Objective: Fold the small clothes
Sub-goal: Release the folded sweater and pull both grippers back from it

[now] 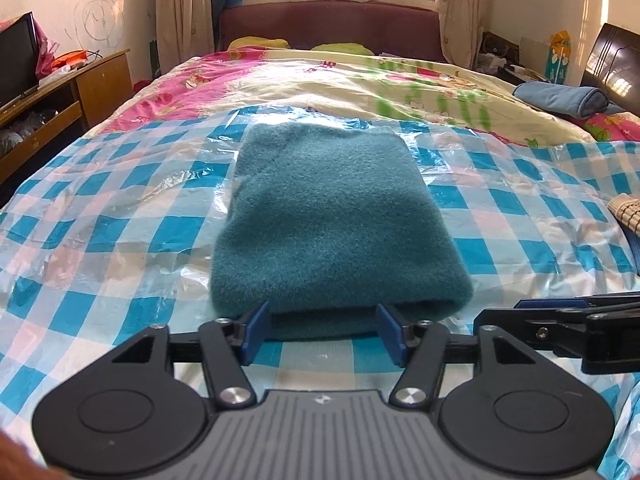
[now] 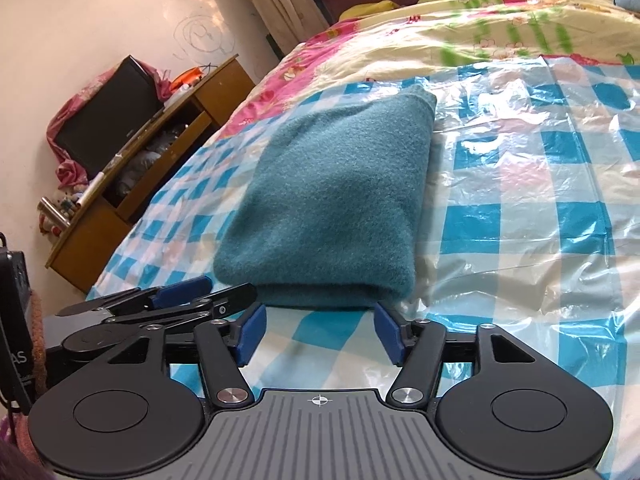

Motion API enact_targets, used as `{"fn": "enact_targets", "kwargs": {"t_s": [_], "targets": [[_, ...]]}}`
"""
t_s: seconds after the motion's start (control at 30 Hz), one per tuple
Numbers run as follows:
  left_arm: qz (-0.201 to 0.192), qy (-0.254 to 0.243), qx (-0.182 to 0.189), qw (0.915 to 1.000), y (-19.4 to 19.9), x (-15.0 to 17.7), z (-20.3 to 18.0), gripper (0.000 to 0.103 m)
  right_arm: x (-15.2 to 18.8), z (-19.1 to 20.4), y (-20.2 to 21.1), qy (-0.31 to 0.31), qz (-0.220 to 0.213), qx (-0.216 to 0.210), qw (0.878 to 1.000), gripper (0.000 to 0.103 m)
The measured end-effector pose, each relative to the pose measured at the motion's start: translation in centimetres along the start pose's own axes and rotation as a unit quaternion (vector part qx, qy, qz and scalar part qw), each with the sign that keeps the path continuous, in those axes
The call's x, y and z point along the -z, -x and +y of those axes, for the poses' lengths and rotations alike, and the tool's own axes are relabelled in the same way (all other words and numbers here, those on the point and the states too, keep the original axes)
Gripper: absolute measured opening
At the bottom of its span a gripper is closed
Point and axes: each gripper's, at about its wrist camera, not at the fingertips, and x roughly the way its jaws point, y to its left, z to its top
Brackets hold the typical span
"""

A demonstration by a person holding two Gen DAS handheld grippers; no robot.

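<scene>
Sunlight comes through the window at the far end of the room, and we are working on a big bed covered with a shiny blue and white checked plastic sheet. On that sheet lies our green cloth, soft and fuzzy, already folded into a thick neat block. It lies right in front of us, with its long side running away from us toward the window and its short rounded edge facing us. Our left gripper is wide apart and holds nothing, and its blue tips sit at that near edge, one on each side of the middle; we cannot tell if they touch it. Our right gripper is wide apart too and empty, and it sits just beside the near right corner of the cloth. Both grippers are side by side and very near the same short edge, so neither one is much closer. We think the next fold would have to start from this near edge and go away from us, along the long side.
</scene>
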Motion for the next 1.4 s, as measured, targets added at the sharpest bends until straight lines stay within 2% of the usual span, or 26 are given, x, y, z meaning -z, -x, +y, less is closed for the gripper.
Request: {"fn": "enact_targets", "kwargs": {"t_s": [0.27, 0.63, 0.73, 1.17, 1.4], "targets": [[0.003, 0.003, -0.001, 1.0, 0.7, 0.6, -0.4, 0.072, 0.9, 0.5, 0.3, 0.004, -0.001, 0.016, 1.0, 0.067], [0.009, 0.005, -0.006, 0.9999, 1.0, 1.1, -0.9, 0.074, 1.5, 0.4, 1.2, 0.012, -0.018, 0.036, 0.999, 0.076], [0.012, 0.005, -0.008, 0.9999, 1.0, 1.2, -1.0, 0.078, 1.7, 0.3, 1.2, 0.01, -0.018, 0.042, 0.999, 0.079], [0.025, 0.022, -0.002, 0.9994, 1.2, 2.0, -0.5, 0.08, 1.9, 0.4, 1.2, 0.011, -0.017, 0.053, 0.998, 0.083], [0.029, 0.021, -0.011, 0.9993, 1.3, 2.5, -0.3, 0.086, 2.2, 0.8, 1.1, 0.021, -0.015, 0.07, 0.997, 0.084]]}}
